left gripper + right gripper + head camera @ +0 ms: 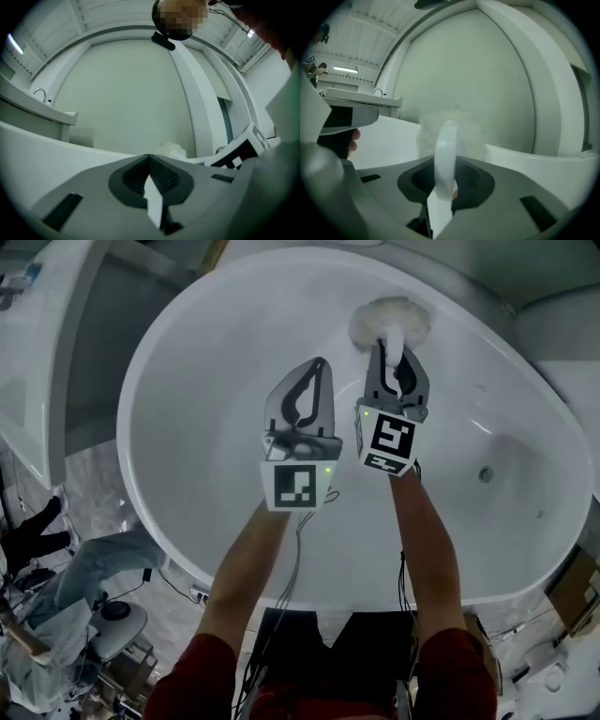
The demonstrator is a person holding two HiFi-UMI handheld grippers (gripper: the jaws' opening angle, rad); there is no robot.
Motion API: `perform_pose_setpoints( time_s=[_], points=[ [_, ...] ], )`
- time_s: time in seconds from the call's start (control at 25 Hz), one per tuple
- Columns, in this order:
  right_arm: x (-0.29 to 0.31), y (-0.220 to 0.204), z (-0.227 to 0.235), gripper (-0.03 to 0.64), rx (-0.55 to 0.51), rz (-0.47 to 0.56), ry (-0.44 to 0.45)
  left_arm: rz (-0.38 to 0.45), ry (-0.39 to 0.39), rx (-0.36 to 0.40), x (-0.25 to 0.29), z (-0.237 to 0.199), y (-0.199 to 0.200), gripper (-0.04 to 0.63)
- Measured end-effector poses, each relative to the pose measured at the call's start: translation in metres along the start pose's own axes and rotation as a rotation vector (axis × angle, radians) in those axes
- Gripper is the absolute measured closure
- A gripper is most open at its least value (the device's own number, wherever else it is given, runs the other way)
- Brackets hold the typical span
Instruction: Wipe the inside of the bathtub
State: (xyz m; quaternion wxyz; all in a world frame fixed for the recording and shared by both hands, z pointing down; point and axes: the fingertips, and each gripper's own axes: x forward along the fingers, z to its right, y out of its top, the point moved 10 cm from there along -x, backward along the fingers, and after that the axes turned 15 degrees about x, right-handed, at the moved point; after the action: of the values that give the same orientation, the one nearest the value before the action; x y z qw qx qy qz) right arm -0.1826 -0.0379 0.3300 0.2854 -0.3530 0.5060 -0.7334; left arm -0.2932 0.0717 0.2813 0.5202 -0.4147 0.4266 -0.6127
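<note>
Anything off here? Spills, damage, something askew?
Nothing stands out. The bathtub shows no spill or damage. The right gripper is shut on the handle of the fluffy scrubber, which is at the inner wall. The left gripper is shut and empty.

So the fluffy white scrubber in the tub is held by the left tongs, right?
No: the right tongs hold the fluffy white scrubber; the right gripper view shows its handle clamped. The left tongs are shut, empty.
</note>
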Motion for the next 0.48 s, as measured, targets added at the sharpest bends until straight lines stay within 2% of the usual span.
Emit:
perform_pose_setpoints(
  time_s=[0.24, 0.36, 0.48],
  points=[
    [0.062, -0.005, -0.045, 0.528, -0.001, -0.054, 0.039, 0.006, 0.072, -0.015, -0.002, -0.057, -0.016, 0.58],
    [0.081, -0.01, -0.05, 0.528, -0.01, -0.113, 0.038, 0.0, 0.09, -0.025, -0.005, -0.065, -0.018, 0.58],
    [0.084, -0.01, -0.052, 0.528, -0.028, -0.104, 0.041, -0.014, 0.091, -0.027, -0.007, -0.063, -0.022, 0.58]
  ],
)
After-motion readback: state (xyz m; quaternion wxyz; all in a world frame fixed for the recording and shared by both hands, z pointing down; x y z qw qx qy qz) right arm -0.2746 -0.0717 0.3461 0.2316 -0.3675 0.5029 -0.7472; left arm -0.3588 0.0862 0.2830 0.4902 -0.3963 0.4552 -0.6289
